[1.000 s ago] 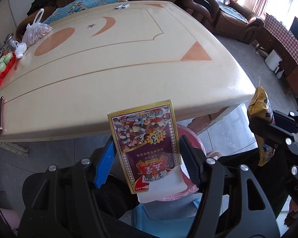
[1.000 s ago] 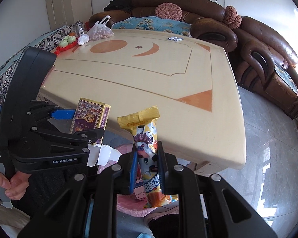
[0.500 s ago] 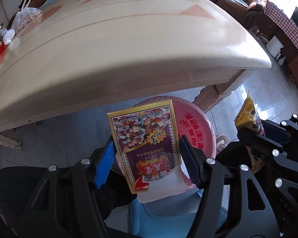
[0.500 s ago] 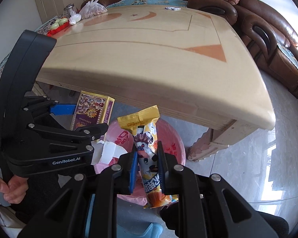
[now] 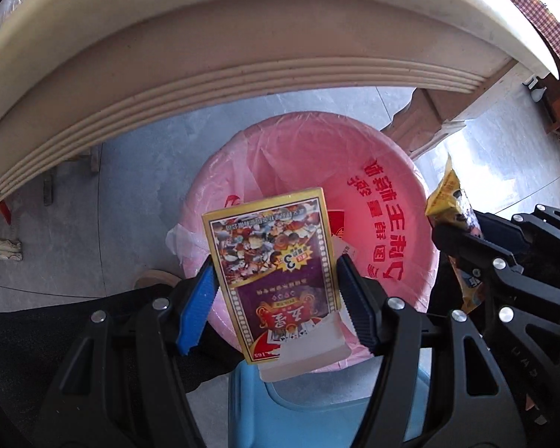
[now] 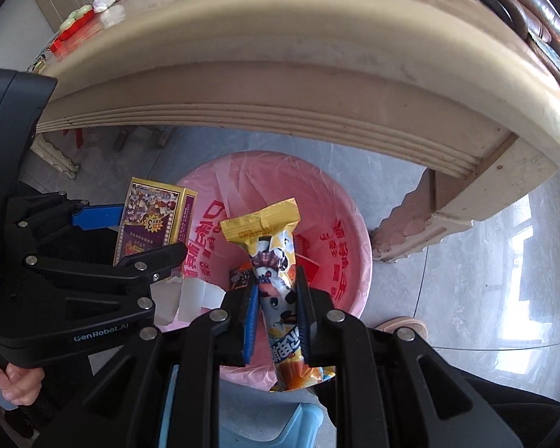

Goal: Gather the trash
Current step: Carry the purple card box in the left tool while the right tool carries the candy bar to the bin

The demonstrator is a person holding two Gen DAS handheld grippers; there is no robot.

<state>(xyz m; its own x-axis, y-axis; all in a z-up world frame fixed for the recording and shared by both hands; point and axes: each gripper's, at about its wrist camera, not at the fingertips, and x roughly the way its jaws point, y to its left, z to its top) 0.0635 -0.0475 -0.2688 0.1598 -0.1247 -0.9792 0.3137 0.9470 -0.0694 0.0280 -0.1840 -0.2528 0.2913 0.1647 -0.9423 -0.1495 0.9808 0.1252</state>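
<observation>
Pink-lined bin (image 5: 399,194) sits right below both my tongs: left tongs (image 5: 276,291) pinch the card box (image 5: 272,261), right tongs (image 6: 276,321) pinch the snack wrapper (image 6: 272,261), both upright.

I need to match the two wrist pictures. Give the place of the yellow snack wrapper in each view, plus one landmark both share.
Left wrist view: the yellow snack wrapper sits at the right edge, clamped in the right gripper.
Right wrist view: the wrapper stands at centre, upright between that gripper's pads, over the bin.
Shared landmark: the pink-lined trash bin on the floor under the table edge.
</observation>
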